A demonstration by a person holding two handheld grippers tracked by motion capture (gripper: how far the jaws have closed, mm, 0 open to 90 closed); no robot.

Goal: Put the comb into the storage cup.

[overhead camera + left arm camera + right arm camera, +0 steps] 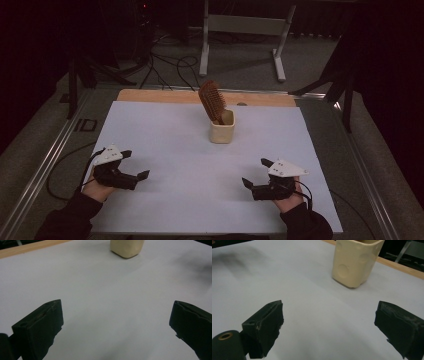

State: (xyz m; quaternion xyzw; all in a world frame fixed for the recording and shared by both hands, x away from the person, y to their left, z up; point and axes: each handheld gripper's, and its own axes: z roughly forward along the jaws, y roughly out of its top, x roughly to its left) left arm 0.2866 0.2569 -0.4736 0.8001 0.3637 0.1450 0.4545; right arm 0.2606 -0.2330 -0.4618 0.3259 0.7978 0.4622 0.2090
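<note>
A cream square cup (222, 131) stands upright on the white sheet (165, 135), toward the far middle. A brown wooden hairbrush (211, 101) stands handle-down in it, bristle head up and leaning left. My left gripper (135, 164) rests near the front left, open, nothing between its jaws. At the front right my right gripper (256, 173) is open too and holds nothing. The cup's base (127, 248) lies far ahead in the left gripper view, past its open gripper (117, 317). In the right gripper view the cup (355, 261) stands ahead, right of centre, beyond the open gripper (329, 320).
A wooden board edge (165, 96) shows behind the white sheet. Metal rails (45, 170) run along both table sides. Beyond the table are cables (170, 67) on the floor and a white metal frame (245, 30). The surroundings are dark.
</note>
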